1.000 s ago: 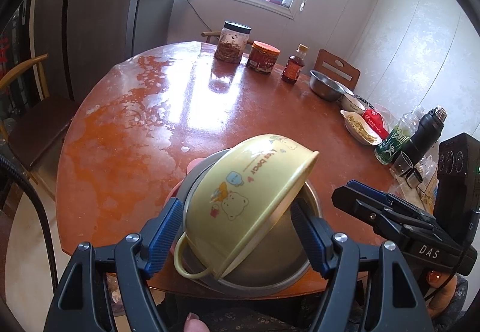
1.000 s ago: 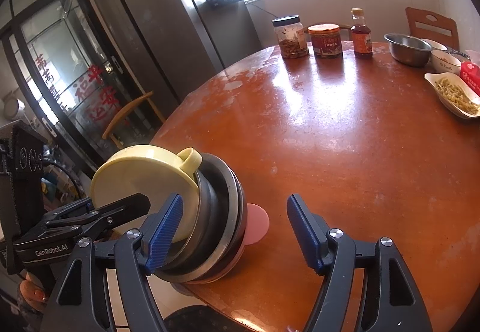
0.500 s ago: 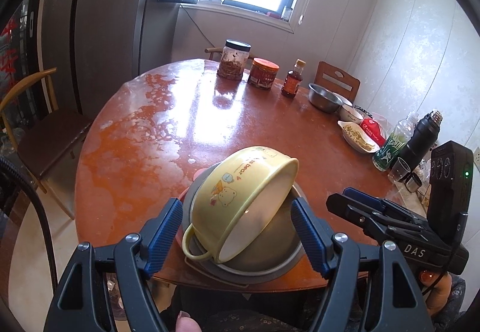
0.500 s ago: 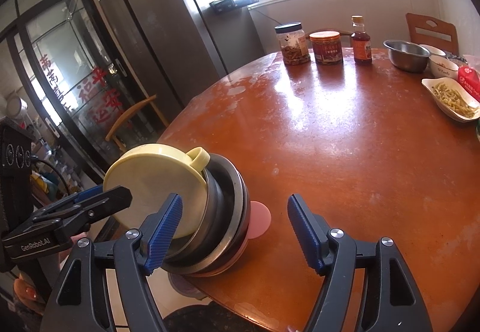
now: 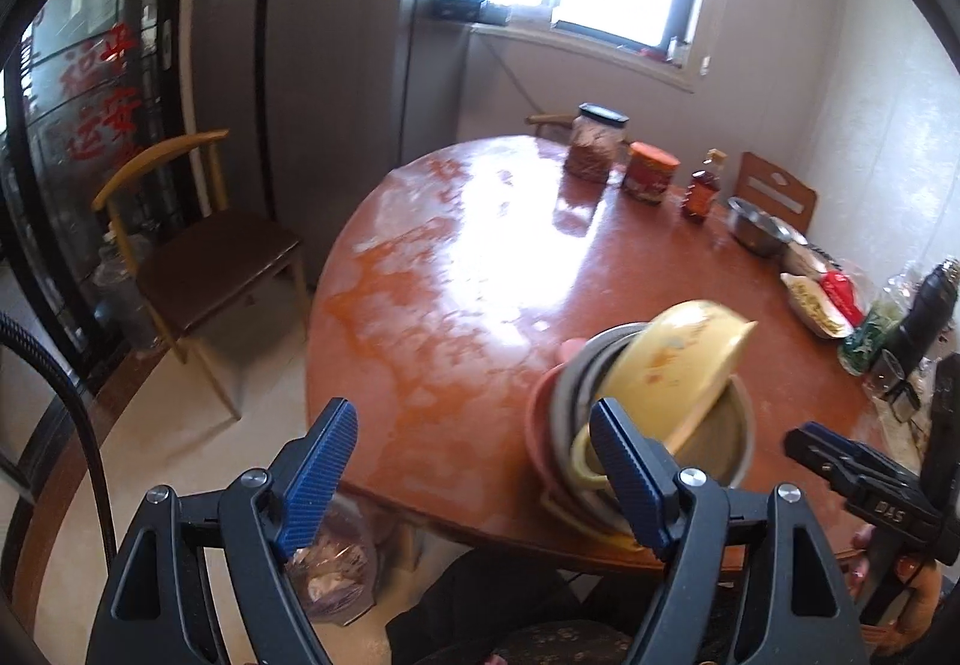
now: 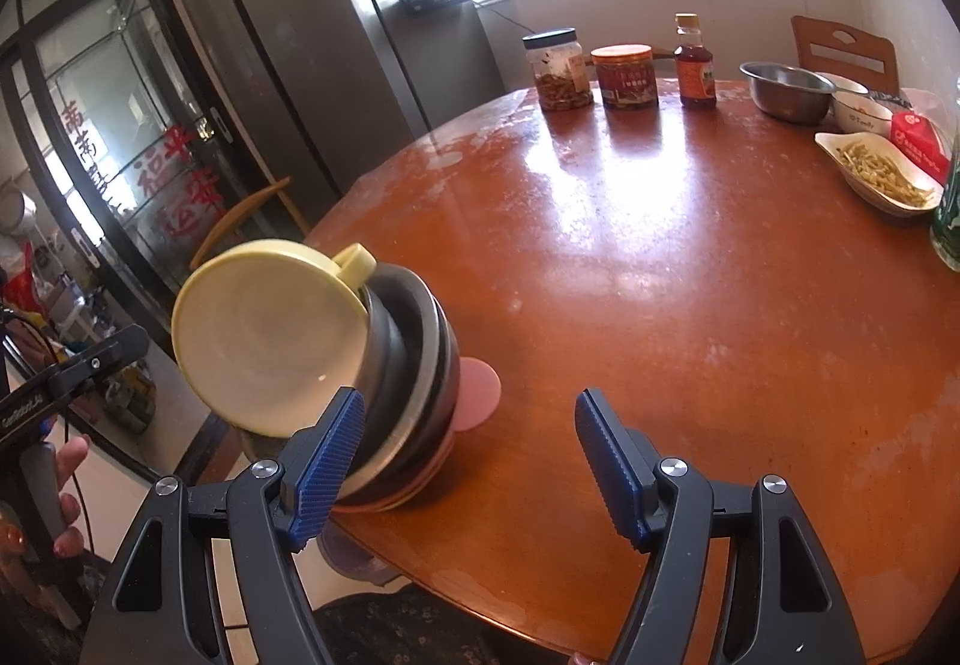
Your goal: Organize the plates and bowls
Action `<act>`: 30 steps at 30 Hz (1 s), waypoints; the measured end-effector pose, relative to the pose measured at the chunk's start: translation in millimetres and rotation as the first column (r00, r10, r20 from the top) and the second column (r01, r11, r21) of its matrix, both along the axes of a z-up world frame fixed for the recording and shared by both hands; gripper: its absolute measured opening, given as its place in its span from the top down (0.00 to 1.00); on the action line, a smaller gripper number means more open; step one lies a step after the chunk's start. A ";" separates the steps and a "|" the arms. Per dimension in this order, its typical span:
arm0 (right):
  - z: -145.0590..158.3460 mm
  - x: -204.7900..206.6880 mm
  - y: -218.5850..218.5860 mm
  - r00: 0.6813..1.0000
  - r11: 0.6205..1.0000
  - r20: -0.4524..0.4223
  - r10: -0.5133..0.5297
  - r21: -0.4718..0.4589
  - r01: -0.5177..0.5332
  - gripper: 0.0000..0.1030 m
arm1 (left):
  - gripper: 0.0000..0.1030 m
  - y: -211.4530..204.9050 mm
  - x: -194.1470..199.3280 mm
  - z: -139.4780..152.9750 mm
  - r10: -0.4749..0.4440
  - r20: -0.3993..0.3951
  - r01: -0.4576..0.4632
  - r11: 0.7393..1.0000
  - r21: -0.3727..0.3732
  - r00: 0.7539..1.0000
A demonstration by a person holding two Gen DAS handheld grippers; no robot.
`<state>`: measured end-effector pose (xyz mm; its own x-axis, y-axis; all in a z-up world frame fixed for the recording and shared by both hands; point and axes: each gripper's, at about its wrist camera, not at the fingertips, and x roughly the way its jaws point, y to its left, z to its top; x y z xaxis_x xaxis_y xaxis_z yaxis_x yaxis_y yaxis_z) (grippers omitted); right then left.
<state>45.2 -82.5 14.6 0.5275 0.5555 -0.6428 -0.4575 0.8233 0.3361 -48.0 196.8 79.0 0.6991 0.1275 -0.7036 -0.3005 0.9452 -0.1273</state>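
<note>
A yellow bowl point(image 5: 678, 371) with a small handle leans tilted in the top steel bowl point(image 5: 735, 425) of a stack. The stack rests on a pink plate point(image 5: 537, 413) at the near edge of the round table point(image 5: 480, 305). My left gripper point(image 5: 474, 479) hangs left of the stack over the table edge, jaws opening, nothing between them. In the right wrist view the yellow bowl point(image 6: 264, 347) shows its underside, leaning on the steel bowls point(image 6: 414, 365) above the pink plate point(image 6: 477, 392). My right gripper point(image 6: 468, 467) stands open just right of the stack, holding nothing.
Two jars point(image 6: 558, 71), a sauce bottle point(image 6: 695, 65), a steel bowl point(image 6: 786, 92), a white bowl point(image 6: 861, 113) and a dish of food point(image 6: 879, 173) line the far side. A black flask point(image 5: 927, 305) stands right. A wooden chair point(image 5: 198, 257) and a fridge point(image 6: 312, 35) stand left.
My left gripper has drawn back and swung left, off the yellow bowl that sat between its pads. The bowl stays tilted in the stack. The right gripper has barely shifted.
</note>
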 end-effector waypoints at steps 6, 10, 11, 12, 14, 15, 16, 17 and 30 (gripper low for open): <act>-6.9 -5.2 -5.9 1.000 0.999 0.004 -0.020 -0.028 0.020 0.28 | 0.23 17.8 4.3 -28.8 0.038 -0.059 -0.039 0.999 -0.025 0.998; -11.7 -9.4 -8.8 0.999 0.997 0.024 -0.036 -0.066 0.037 0.28 | 0.23 17.2 9.9 -43.2 0.024 -0.083 -0.028 0.999 -0.043 0.996; -12.9 -10.0 -9.8 0.999 0.997 0.027 -0.036 -0.072 0.038 0.28 | 0.23 16.7 10.7 -46.4 0.020 -0.087 -0.024 0.999 -0.048 0.996; -14.0 -10.3 -10.2 0.999 0.996 0.029 -0.040 -0.078 0.042 0.28 | 0.23 15.1 11.3 -48.3 0.012 -0.088 -0.017 0.999 -0.051 0.996; -17.8 -12.1 -10.9 0.999 0.996 0.034 -0.036 -0.086 0.038 0.28 | 0.23 12.4 13.2 -52.7 0.003 -0.093 -0.008 0.998 -0.057 0.996; -19.8 -12.6 -11.2 0.999 0.995 0.030 -0.034 -0.088 0.037 0.28 | 0.23 11.3 13.4 -55.0 -0.004 -0.095 -0.002 0.998 -0.063 0.995; -22.1 -13.4 -11.0 0.999 0.996 0.024 -0.028 -0.086 0.030 0.28 | 0.23 11.0 13.8 -57.1 -0.010 -0.096 0.004 0.998 -0.068 0.995; -23.1 -14.0 -11.1 1.000 0.996 0.020 -0.021 -0.083 0.023 0.28 | 0.23 10.3 14.6 -59.5 -0.015 -0.097 0.008 0.997 -0.075 0.995; -46.9 -11.3 15.7 0.999 0.992 -0.015 0.032 -0.122 -0.034 0.28 | 0.23 11.3 29.7 -82.0 -0.066 -0.111 0.052 0.991 -0.125 0.992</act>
